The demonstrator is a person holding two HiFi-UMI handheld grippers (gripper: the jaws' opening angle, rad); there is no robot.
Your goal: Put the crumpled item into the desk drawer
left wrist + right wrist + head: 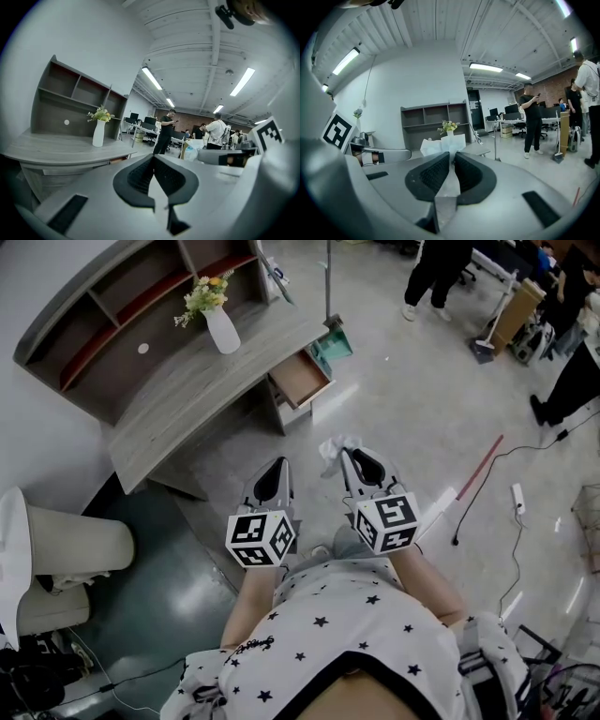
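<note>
Jaws of left gripper (278,462) together, nothing between them, short of the desk (187,381). Right gripper (345,454) beside it, clamped on crumpled white item (330,447), which sits well apart from the desk's open drawer (300,379). Farther off, vase of flowers (222,329) upright on the desk top.

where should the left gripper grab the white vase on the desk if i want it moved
Take the white vase around its plain body, below the flowers, jaws level on either side. Come from the open front edge of the desk: the shelf unit closes off the back, and the vase stands upright. The left gripper looks shut and empty, so open it first.
</note>
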